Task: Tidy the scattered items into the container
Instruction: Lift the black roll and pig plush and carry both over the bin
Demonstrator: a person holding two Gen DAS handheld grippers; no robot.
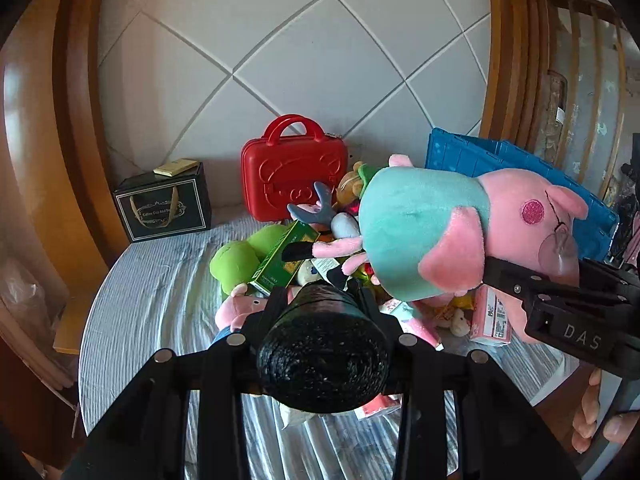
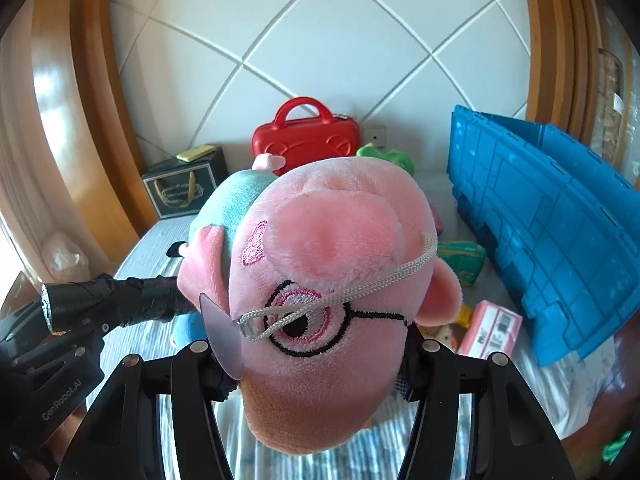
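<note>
A large pig plush [image 1: 432, 224], pink-headed with a teal body, is held up in the air above the bed [image 1: 160, 280]. The right gripper [image 2: 320, 364] is closed around its head: in the right wrist view the head fills the gap between the two fingers [image 2: 192, 384] and is pressed from both sides. The left gripper [image 1: 320, 292] holds a black cylindrical object [image 1: 324, 356], wrapped in what looks like tape and seated lengthways between its narrowly parted fingers; what it is cannot be told.

The blue plastic crate [image 2: 560, 232], taken to be the container, stands tilted at the far right of the bed, near the padded headboard [image 1: 300, 40]. Its inside is not shown in either view, so it cannot be told whether anything has been stowed.

Most of the work appears to be left. A heap of toys lies on the striped bedding between the grippers and the red toy suitcase [image 1: 294, 170]: a green plush [image 1: 240, 256], a green carton [image 1: 286, 258], a grey antlered plush [image 1: 320, 208], a pink box [image 2: 490, 330] and several smaller items. A black gift box [image 1: 164, 206] stands apart at the left. The pig plush is judged to be in transit towards the crate, not yet over it.
</note>
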